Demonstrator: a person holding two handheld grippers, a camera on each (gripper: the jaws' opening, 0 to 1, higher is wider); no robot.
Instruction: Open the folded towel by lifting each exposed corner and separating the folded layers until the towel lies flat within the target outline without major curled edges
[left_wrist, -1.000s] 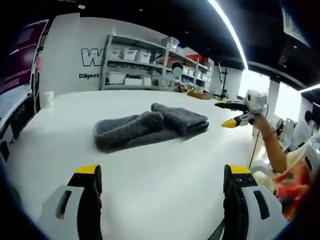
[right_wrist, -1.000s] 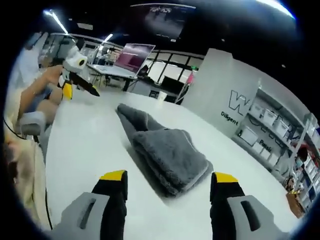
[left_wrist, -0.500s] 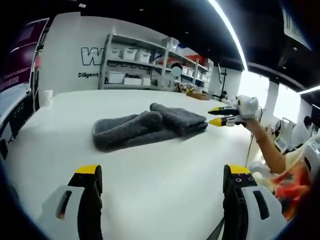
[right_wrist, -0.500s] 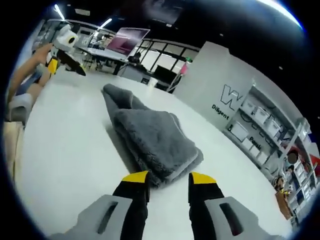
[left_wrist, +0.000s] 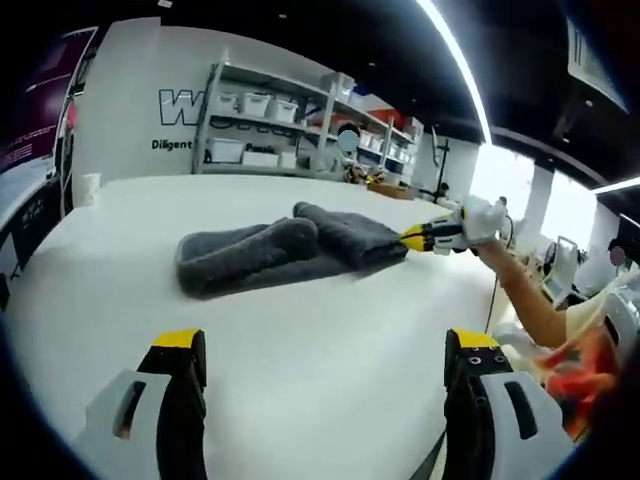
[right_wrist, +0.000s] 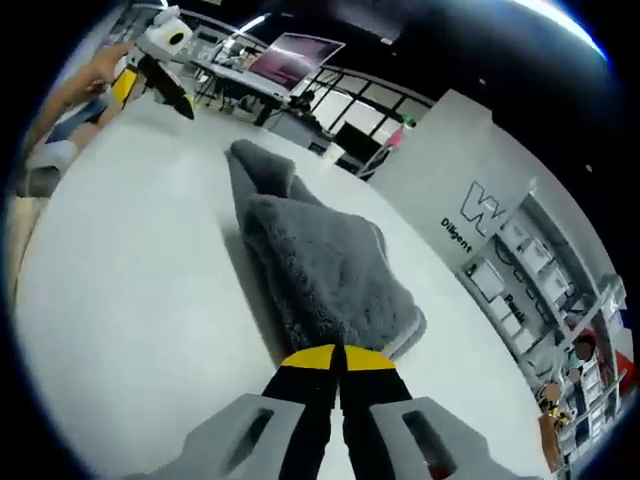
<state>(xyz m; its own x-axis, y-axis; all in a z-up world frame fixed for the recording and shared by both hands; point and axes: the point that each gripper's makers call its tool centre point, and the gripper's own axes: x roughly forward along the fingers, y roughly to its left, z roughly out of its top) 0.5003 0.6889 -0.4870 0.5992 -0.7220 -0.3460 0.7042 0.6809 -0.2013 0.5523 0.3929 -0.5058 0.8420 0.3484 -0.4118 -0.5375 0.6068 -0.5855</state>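
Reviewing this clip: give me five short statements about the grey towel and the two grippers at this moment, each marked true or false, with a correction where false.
1. The grey fluffy towel lies folded in layers on the white table. True.
2. The right gripper has its yellow-tipped jaws spread wide. False: the jaws are closed together at the towel's near edge.
3. The left gripper has its jaws apart, over bare table short of the towel. True.
4. The towel is spread flat in a single layer. False: it is bunched, with a rolled fold along one side.
5. In the left gripper view, the right gripper meets the towel at its right-hand end. True.
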